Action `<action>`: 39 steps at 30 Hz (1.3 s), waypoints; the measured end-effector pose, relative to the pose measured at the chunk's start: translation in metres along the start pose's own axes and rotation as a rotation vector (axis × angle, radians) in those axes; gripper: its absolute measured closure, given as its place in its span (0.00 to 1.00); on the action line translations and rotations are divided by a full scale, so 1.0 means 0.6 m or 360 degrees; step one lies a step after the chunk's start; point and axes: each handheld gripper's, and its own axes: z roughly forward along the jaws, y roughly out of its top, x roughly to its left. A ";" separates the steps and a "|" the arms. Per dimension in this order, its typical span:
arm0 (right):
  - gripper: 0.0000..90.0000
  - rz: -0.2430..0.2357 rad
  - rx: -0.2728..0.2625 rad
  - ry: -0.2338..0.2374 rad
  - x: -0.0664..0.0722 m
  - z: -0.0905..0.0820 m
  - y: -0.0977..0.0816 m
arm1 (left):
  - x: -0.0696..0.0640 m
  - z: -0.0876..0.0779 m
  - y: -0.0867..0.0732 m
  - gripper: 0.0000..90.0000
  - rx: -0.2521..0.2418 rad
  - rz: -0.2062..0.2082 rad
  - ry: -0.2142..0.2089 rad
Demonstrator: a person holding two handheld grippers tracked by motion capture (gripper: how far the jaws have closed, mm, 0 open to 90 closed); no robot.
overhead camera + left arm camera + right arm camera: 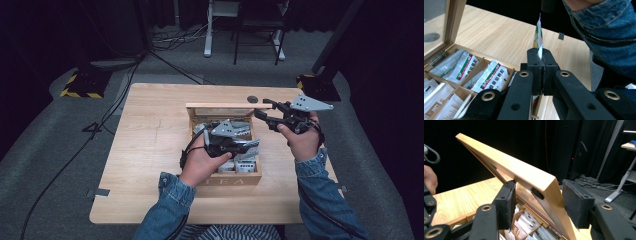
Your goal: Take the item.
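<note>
Black jaws rise from the bottom of the left gripper view, pressed fully together on a tea sachet [539,37] that stands upright above them at centre frame, its green and white edge toward the lens. Gripping it by the lower end probably keeps the thin packet from folding as it comes out of the box. Below and to the left in that frame lie the wooden compartments of the tea box [454,47], packed with more sachets [491,77] lying slanted in their slots.

In the high view the left gripper [235,142] sits just right of centre, over the box's middle compartments, so the sachet looks freshly drawn clear of the rows. The box itself rests on the wooden table [145,150], its front wall lettered TEA facing the bottom of the frame.

The right gripper [262,107] reaches in from the right, at the raised lid's [225,105] right-hand end. In the right gripper view the lid [524,173] slants from upper left down to lower centre, with its corner between the two pads; the jaws stand partly apart. The left pad [507,200] touches the lid's underside, while the right pad stands clear of it, so this gripper seems to prop the lid open rather than clamp it, keeping the compartments reachable.
</note>
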 end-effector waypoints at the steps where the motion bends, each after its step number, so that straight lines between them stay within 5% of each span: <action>1: 0.51 -0.0001 0.0001 0.0001 0.000 0.000 0.000 | -0.001 -0.001 0.000 0.98 -0.0007 0.0002 -0.0001; 21: 0.51 0.0000 0.0008 -0.0004 0.001 0.000 -0.001 | 0.001 -0.073 -0.010 0.98 -0.0058 0.0024 0.0010; 27: 0.51 0.0000 0.0013 -0.0002 0.002 0.000 -0.001 | 0.003 -0.114 -0.023 0.98 -0.0035 0.0065 0.0048; 39: 0.51 -0.0010 0.0014 -0.0011 0.004 0.000 -0.001 | 0.014 -0.174 -0.070 0.97 -0.0071 0.0018 0.0102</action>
